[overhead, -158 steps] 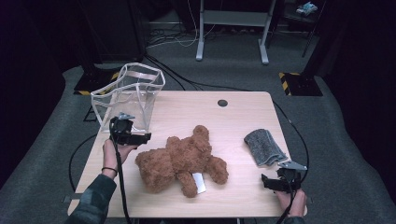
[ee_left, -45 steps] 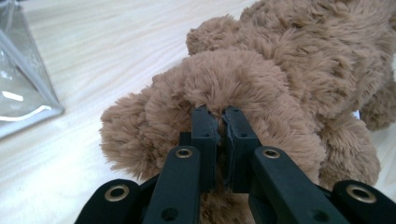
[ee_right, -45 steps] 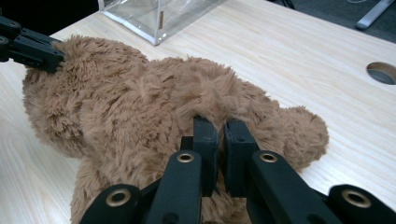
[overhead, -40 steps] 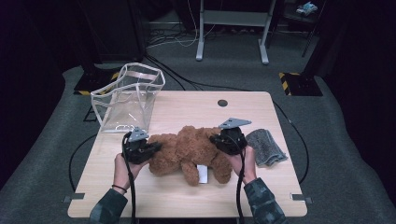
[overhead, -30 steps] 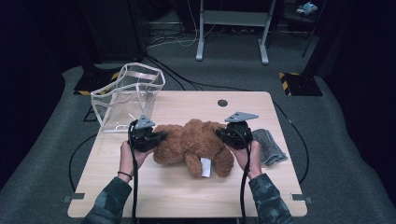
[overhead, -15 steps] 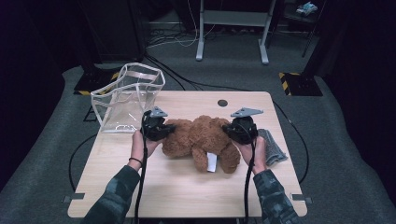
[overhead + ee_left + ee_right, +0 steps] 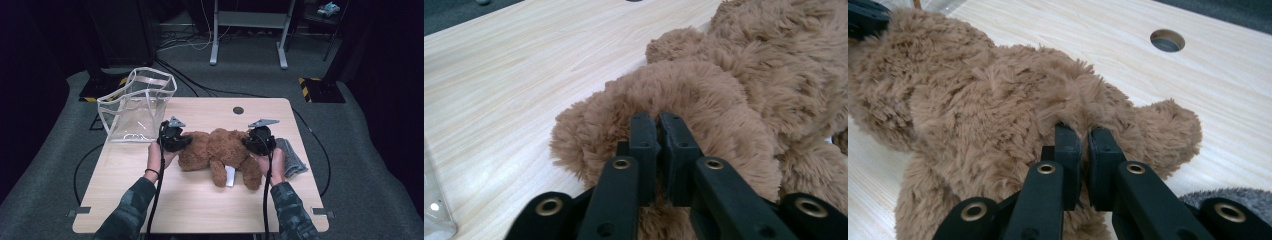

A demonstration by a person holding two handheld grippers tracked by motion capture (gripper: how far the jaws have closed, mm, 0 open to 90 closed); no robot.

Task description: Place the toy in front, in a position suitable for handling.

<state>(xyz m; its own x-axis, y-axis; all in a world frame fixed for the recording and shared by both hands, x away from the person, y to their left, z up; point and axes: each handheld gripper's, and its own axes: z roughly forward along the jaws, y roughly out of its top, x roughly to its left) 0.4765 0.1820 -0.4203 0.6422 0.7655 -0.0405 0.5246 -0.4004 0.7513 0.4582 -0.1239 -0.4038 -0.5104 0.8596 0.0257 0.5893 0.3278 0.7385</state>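
Clear plastic bag parked left of teddy bear | left gripper clamped on fur | right gripper pinched shut on fur | bear's been dragged bagward since earlier, so bagging looks next

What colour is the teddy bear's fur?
Warm brown all over the teddy bear, shaggy plush; the right gripper view shows it best.

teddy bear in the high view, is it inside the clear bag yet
No, the teddy bear lies on the wooden table to the right of the clear bag, outside it.
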